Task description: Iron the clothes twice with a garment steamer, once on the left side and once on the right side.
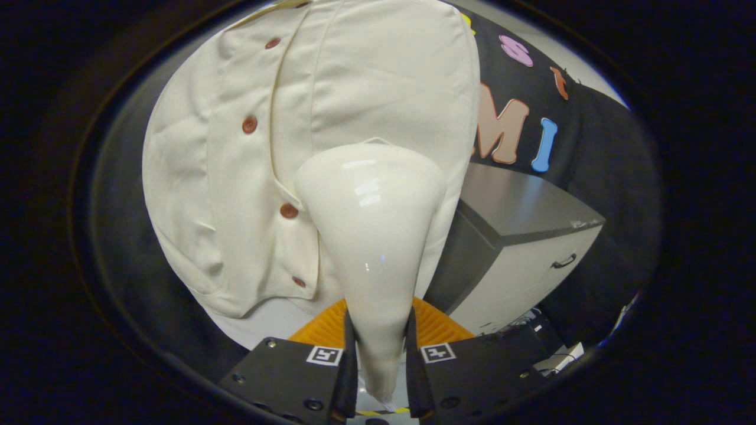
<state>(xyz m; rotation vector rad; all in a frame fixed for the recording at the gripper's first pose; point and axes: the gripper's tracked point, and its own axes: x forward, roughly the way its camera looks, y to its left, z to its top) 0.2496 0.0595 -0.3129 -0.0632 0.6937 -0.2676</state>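
Gripper (381, 348) jaws clamped on steamer (372, 236) neck. Head rests against shirt (354, 77), right of the buttons (289, 211). Risk: glossy neck may twist in the grip, tilting the head off the cloth; cabinet (520, 248) near right

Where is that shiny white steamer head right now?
The steamer head is clamped between the claw's two fingers, its wide end pressed against the cream shirt just beside the row of brown buttons.

- Camera position: mounted on the gripper (381, 348), facing forward along its jaws.
- Range: close to the garment steamer (371, 236) and the shirt (354, 88) beyond it.
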